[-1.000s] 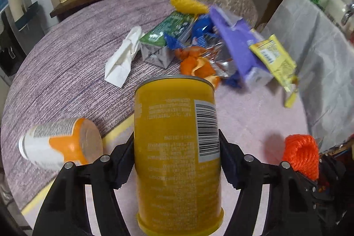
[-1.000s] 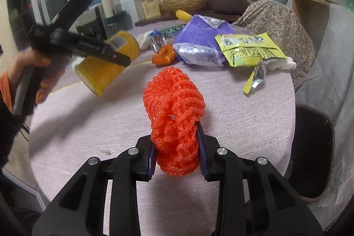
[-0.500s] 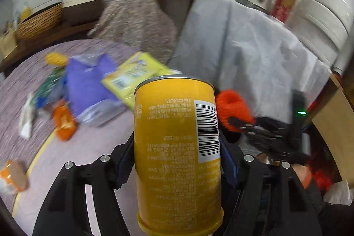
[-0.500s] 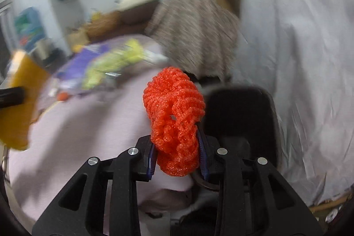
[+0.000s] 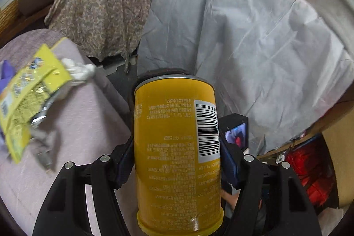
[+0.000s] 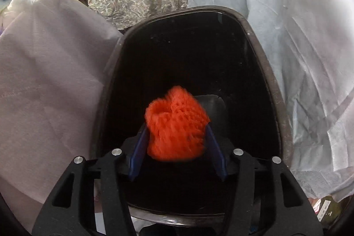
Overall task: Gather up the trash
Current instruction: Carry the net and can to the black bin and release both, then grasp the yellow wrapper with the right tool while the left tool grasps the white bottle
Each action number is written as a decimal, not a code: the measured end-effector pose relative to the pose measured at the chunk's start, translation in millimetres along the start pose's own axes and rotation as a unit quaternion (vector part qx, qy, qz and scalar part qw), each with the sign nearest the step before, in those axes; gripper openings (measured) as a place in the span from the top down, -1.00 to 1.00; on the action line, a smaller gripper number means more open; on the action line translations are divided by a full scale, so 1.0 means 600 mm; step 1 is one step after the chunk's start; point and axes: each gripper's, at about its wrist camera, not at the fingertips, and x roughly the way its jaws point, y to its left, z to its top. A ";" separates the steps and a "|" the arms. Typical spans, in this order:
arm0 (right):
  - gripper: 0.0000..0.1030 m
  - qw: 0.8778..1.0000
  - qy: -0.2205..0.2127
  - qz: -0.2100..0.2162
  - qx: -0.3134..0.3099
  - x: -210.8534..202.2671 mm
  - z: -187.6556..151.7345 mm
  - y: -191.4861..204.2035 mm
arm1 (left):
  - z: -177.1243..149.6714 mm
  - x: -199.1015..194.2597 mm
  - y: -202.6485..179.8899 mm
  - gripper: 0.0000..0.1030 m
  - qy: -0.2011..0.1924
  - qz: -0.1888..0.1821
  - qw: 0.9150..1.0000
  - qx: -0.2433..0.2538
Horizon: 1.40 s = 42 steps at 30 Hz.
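A: Orange foam net (image 6: 176, 125), blurred, sits between the right gripper (image 6: 177, 143) pads, whose jaws have just been opening, over the black bin (image 6: 261, 54).

B: And the yellow can (image 5: 177, 158)?

A: Clamped upright in the left gripper (image 5: 177, 160), right of the table (image 5: 84, 129), where a yellow wrapper (image 5: 28, 90) lies.

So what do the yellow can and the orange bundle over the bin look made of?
Yellow can: likely metal under a glossy printed label; grey rim at its far end.
Orange bundle: looks like soft foam netting, matte, with an open mesh texture.
Bin: looks like black plastic, glossy inside.
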 end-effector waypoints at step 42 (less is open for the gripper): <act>-0.68 0.957 -0.255 -0.109 0.088 -0.356 -0.034 -0.120 | -0.008 0.154 -0.076 -0.60 0.105 -0.010 0.994 0.006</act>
